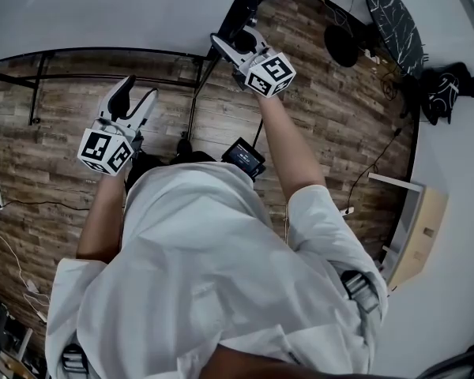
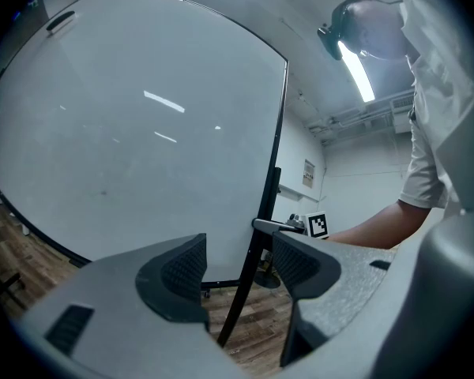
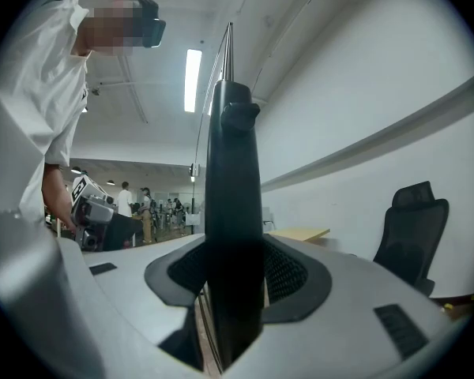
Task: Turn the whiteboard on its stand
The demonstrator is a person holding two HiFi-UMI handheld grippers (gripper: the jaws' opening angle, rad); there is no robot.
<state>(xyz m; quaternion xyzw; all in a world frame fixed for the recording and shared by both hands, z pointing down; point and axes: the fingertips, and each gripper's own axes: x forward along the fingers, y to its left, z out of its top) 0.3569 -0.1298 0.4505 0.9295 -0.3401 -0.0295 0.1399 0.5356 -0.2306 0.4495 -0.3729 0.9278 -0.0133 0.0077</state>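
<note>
In the head view, a person in a white shirt stands close to the whiteboard (image 1: pixel 103 14). Its pale face fills the top left, and its dark lower rim arches over the plank floor (image 1: pixel 63 133). The right gripper (image 1: pixel 235 42) reaches to the black post (image 1: pixel 243 6) at the board's right edge. The left gripper (image 1: pixel 138 93) sits lower and further left, near the board's face, with its jaws spread. Off to the right, well apart from the board, stand a dark round table (image 1: pixel 391 14), a black bag (image 1: pixel 442 89) and a light wooden desk (image 1: pixel 423 227).

The left gripper view shows what the head view cannot: the board's face stands upright and spans nearly the whole frame, and the post slants down to the floor. The left gripper's jaws stand wide apart and hold nothing. The post shows between them but farther off, untouched. Up the post, the right gripper is clamped on it, with its marker cube just behind.

The right gripper view settles the grip. Both pads are closed against the sides of the post, which rises straight up between them. There is a knob (image 3: pixel 238 117) near the post's top and the board's thin edge above that. Only this view shows a black chair (image 3: pixel 407 227) by the wall on the right and people (image 3: pixel 126 200) far off on the left.
</note>
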